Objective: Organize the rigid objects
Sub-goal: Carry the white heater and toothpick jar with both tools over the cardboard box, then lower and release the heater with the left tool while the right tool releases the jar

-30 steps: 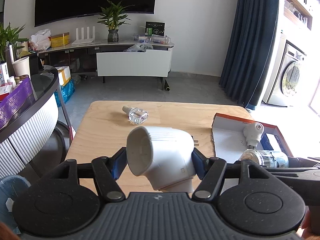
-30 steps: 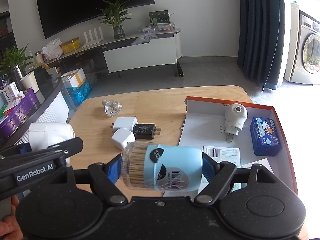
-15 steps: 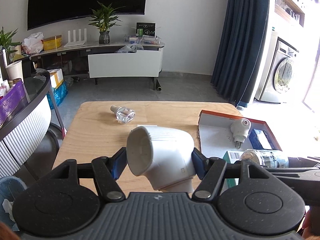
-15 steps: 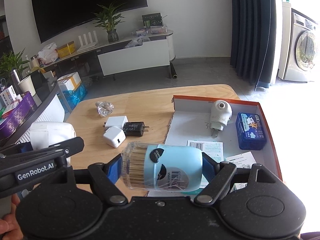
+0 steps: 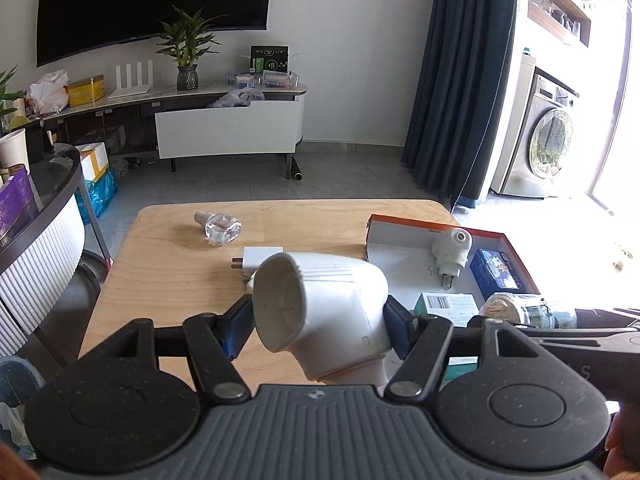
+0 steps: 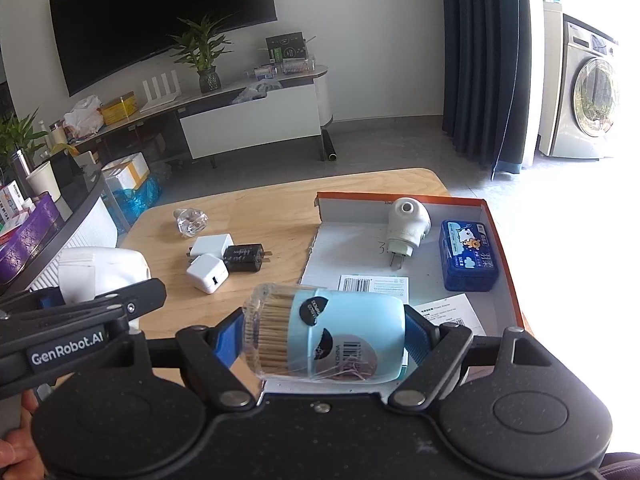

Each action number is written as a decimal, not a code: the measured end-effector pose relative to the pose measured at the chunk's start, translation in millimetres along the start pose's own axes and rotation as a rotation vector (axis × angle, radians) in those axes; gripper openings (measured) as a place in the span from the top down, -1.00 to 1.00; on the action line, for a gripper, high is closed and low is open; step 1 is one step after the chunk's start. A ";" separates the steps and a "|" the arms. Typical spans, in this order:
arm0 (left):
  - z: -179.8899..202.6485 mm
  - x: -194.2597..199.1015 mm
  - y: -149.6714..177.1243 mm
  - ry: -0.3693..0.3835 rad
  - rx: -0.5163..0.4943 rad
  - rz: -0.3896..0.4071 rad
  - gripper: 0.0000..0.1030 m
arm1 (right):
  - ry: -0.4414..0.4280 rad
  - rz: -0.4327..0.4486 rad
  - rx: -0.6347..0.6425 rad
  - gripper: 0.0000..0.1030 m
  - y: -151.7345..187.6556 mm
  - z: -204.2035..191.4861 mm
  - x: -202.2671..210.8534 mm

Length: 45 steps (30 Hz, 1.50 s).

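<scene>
The left gripper (image 5: 318,326) is closed on a white plug-in unit (image 5: 320,312), which is held above the near edge of the desk (image 5: 168,272). Further left on the desk a clear glass bottle (image 6: 191,220) is lying on its side, and three chargers (image 6: 224,260) are grouped just beside one another near the middle. The right gripper (image 6: 324,340) is clamped on a blue toothpick jar (image 6: 332,340), carried sideways over the near left corner of the open box (image 6: 502,240). Inside the box a second white plug-in unit (image 6: 406,226) and a blue case (image 6: 468,256) are already lying, with paper leaflets (image 6: 374,284) nearer the front. Risk is judged as follows: the jar's smooth round wall may roll or slip if grip is eased early, and the two grippers, held close together, may collide over the box.
</scene>
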State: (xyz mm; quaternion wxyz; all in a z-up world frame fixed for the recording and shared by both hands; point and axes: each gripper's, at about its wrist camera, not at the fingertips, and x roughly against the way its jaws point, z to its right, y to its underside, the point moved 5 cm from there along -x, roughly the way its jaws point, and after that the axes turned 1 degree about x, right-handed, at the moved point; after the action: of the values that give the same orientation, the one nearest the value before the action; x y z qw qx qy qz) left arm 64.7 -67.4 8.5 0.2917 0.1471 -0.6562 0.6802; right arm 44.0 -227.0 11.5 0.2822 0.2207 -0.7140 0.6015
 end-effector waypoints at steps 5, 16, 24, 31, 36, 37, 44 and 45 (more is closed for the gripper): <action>9.6 2.2 1.2 0.017 -0.012 -0.001 -0.32 | 0.013 0.006 -0.004 -0.82 1.7 6.4 5.7; 26.5 1.4 3.5 0.057 -0.042 -0.007 -0.32 | 0.046 0.014 -0.029 -0.82 5.1 24.9 14.0; 35.3 -2.1 7.2 0.075 -0.057 -0.018 -0.32 | 0.068 0.017 -0.049 -0.82 5.6 36.4 14.2; 43.8 -7.0 8.3 0.091 -0.072 -0.030 -0.32 | 0.086 0.018 -0.067 -0.82 6.5 46.9 13.7; 53.7 -11.2 10.7 0.111 -0.086 -0.042 -0.32 | 0.102 0.017 -0.083 -0.82 7.4 57.8 13.8; 56.1 -12.0 11.4 0.116 -0.091 -0.044 -0.32 | 0.106 0.017 -0.087 -0.82 7.5 60.6 13.8; 69.5 -16.6 15.1 0.143 -0.108 -0.057 -0.32 | 0.125 0.018 -0.115 -0.82 8.1 75.1 14.5; 71.6 -17.2 15.6 0.148 -0.110 -0.059 -0.32 | 0.126 0.018 -0.117 -0.82 8.0 75.9 14.4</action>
State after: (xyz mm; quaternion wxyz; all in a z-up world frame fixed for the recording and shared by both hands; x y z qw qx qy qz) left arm 55.9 -140.5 -7.3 0.3670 0.0993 -0.6647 0.6431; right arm 17.7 -299.9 6.4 0.3337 0.1592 -0.7305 0.5742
